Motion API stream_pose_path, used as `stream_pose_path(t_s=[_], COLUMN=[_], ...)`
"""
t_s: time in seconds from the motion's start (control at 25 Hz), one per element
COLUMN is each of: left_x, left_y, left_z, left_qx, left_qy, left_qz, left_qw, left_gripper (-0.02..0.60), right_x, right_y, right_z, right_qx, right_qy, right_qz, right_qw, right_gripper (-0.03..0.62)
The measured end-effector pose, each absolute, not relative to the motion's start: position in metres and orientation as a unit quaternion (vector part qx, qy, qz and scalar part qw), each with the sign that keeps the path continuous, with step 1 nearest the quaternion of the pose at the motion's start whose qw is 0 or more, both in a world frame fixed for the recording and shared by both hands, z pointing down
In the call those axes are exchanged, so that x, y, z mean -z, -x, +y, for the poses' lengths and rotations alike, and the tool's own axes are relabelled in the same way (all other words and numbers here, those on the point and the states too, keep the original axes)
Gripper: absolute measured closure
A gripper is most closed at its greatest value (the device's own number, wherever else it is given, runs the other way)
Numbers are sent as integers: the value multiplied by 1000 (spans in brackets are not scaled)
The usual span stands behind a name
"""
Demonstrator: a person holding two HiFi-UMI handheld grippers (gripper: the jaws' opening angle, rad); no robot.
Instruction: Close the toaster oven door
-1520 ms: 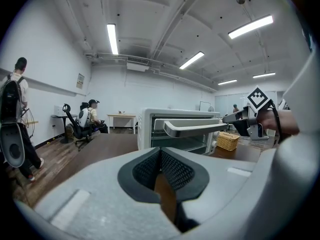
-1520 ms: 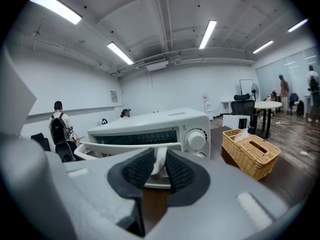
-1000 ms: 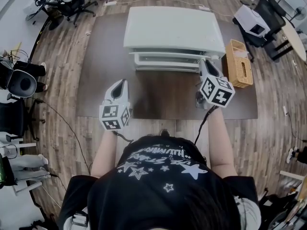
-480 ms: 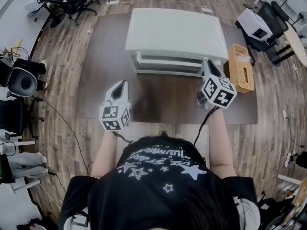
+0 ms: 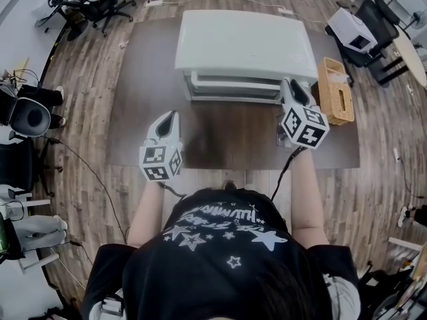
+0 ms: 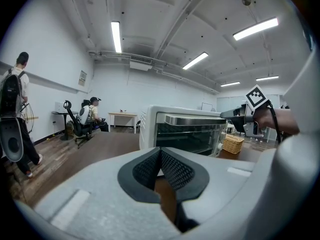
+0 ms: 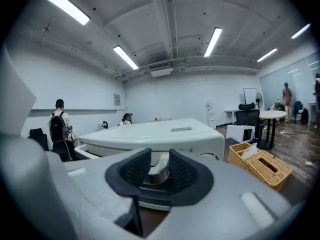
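- The toaster oven (image 5: 243, 42) stands at the far middle of the brown table (image 5: 143, 85), with its front toward the person. Its back is near the table's far edge.
- In the left gripper view its door (image 6: 187, 138) stands upright against the front, with the metal handle (image 6: 195, 120) along its top edge. Whether the door is fully shut I cannot tell.
- The right gripper (image 5: 288, 85) is at the right end of the oven's front, about level with the handle. Its jaws stand apart and have just been opening. In the right gripper view the pale end of the handle shows in the gap, and the pads do not seem to press on it.
- The left gripper (image 5: 171, 115) hangs over the bare table in front of the oven's left corner, apart from the oven. Its pads are pressed together at the tips, with nothing between them.
- A wicker basket (image 5: 333, 89) stands just beside the oven's right side. The right gripper therefore has only a narrow place between the oven's corner and the basket.
- Left of the oven the table is bare up to its left edge. A bare strip runs between the oven's front and the table's near edge.
- Around the table is wooden floor (image 5: 87, 112). Office chairs (image 5: 100, 5) stand well apart at the far left.
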State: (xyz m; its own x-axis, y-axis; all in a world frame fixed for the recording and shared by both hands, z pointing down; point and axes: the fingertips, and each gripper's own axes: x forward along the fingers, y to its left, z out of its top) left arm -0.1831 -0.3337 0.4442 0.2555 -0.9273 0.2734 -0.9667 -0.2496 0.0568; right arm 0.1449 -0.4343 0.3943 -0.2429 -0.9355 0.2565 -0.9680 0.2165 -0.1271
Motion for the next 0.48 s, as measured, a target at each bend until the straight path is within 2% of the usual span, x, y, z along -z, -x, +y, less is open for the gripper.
stream_pose_path(t_s=[0.04, 0.48], left_x=[-444, -436], left_y=[183, 181], left_z=[-332, -308], left_qx=[-93, -87], left_qy=[-787, -825], left_qz=[-600, -550], left_qw=[106, 92], left_gripper=[571, 571], right_x=[-393, -379], right_y=[-144, -130], right_z=[-433, -382], right_qx=[-129, -97], right_qy=[-612, -643], right_qz=[-777, -758], right_qw=[63, 50], right_gripper=[471, 471])
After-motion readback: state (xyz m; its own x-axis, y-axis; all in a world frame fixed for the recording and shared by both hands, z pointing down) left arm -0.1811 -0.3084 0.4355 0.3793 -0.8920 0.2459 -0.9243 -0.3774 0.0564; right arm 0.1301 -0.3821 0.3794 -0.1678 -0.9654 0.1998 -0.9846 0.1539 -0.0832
